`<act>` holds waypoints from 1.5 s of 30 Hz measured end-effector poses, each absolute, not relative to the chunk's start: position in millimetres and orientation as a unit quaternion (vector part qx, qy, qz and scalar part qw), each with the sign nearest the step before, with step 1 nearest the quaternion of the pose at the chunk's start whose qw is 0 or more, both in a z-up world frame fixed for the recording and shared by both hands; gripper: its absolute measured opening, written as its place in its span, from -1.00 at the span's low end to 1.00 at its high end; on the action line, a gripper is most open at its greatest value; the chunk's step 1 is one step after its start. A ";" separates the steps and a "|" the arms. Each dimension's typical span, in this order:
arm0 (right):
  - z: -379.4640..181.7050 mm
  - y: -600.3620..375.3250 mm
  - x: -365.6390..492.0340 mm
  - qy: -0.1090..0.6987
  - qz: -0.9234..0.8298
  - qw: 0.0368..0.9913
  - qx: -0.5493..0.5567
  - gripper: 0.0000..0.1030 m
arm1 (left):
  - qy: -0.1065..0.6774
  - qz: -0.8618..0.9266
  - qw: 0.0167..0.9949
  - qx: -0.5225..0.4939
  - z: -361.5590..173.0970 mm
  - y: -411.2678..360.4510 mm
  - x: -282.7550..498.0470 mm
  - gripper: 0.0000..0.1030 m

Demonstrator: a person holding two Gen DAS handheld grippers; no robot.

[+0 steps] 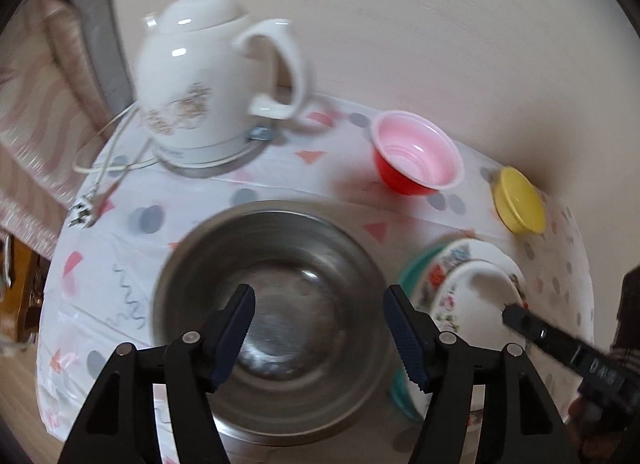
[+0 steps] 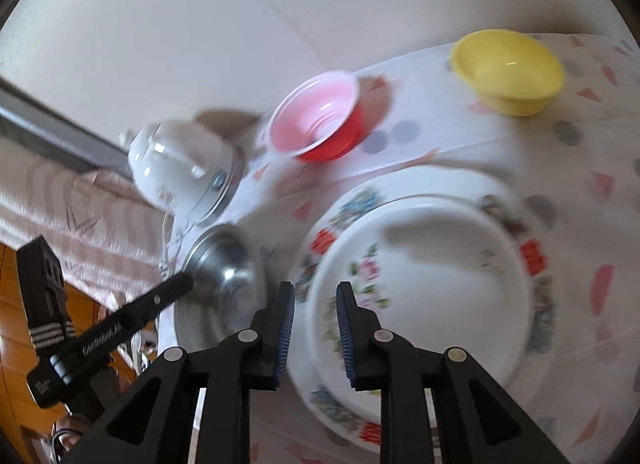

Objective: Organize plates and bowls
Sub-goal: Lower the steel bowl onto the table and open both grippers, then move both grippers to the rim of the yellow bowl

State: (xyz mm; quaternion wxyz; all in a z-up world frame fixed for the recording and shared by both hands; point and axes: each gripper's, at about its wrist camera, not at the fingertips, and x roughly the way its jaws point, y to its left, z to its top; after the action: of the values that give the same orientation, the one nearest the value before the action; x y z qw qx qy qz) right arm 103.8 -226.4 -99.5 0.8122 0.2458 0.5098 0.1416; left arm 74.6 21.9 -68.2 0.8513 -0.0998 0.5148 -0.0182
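The left gripper (image 1: 320, 328) has its ribbed blue pads spread wide with nothing between them, above the steel bowl (image 1: 276, 304), a round, dull-shining basin at lower centre of its frame. The right gripper (image 2: 316, 328) keeps its jaws narrowly apart, a small gap showing and nothing pinched, over the near rim of the floral bowl (image 2: 420, 284), glossy white with pink flowers and red-and-blue patches round its border. The left view alone shows a teal rim (image 1: 412, 268) under that bowl, and the whole white ceramic kettle (image 1: 208, 80) with its looped handle, cord and plug at upper left. Both views show the red plastic bowl (image 1: 416, 156) with its ridged pink inside and the small yellow bowl (image 2: 508, 72) further back on the thin, spotted tablecloth (image 1: 104, 264).
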 end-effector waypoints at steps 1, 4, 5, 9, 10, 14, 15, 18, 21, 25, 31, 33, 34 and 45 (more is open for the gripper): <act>-98.5 -235.6 103.7 0.506 0.133 0.814 0.253 -0.58 | 0.516 -0.023 0.851 -0.096 -68.0 18.3 75.2 0.40; -96.5 -256.6 103.4 0.494 0.108 0.820 0.267 -0.58 | 0.520 -0.041 0.849 -0.082 -65.8 -0.4 80.2 0.45; -96.3 -264.1 103.7 0.491 0.100 0.822 0.272 -0.58 | 0.521 -0.045 0.849 -0.076 -65.0 -6.7 82.6 0.47; -94.8 -299.3 103.7 0.478 0.062 0.828 0.288 -0.53 | 0.524 -0.060 0.848 -0.058 -62.1 -27.9 93.2 0.51; -95.1 -306.9 103.6 0.476 0.052 0.829 0.290 -0.50 | 0.525 -0.062 0.847 -0.055 -61.7 -32.8 95.9 0.52; -99.7 -336.3 104.0 0.472 0.019 0.829 0.301 -0.42 | 0.530 -0.074 0.844 -0.036 -60.9 -57.8 108.6 0.60; -101.8 -344.2 105.1 0.473 0.009 0.828 0.302 -0.41 | 0.532 -0.078 0.842 -0.030 -61.1 -66.2 112.8 0.63; -105.6 -364.9 109.1 0.474 -0.012 0.826 0.306 -0.39 | 0.535 -0.090 0.840 -0.019 -61.8 -85.5 122.1 0.65; -109.8 -382.3 118.8 0.475 -0.029 0.824 0.308 -0.36 | 0.538 -0.097 0.837 -0.008 -61.6 -100.6 130.6 0.67; -110.2 -400.0 136.3 0.469 -0.037 0.825 0.312 -0.36 | 0.539 -0.100 0.836 0.002 -62.6 -121.0 142.3 0.68; -111.8 -411.3 170.9 0.469 -0.030 0.827 0.309 -0.36 | 0.548 -0.093 0.831 0.003 -65.4 -139.2 156.1 0.68; -113.7 -413.1 182.9 0.469 -0.025 0.827 0.309 -0.36 | 0.551 -0.088 0.830 0.003 -67.3 -143.4 161.0 0.68; -114.9 -413.6 188.4 0.469 -0.023 0.827 0.308 -0.36 | 0.552 -0.086 0.829 0.003 -68.0 -145.3 163.1 0.68; -145.4 -411.7 225.0 0.493 -0.002 0.814 0.307 -0.41 | 0.550 -0.074 0.832 -0.014 -66.5 -154.0 179.0 0.68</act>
State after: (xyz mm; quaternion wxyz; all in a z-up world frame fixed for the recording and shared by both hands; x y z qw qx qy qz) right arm 225.0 -411.7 -145.4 0.8142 0.3067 0.4930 -0.0021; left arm 179.0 -154.0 -66.5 0.8319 -0.0141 0.5497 -0.0742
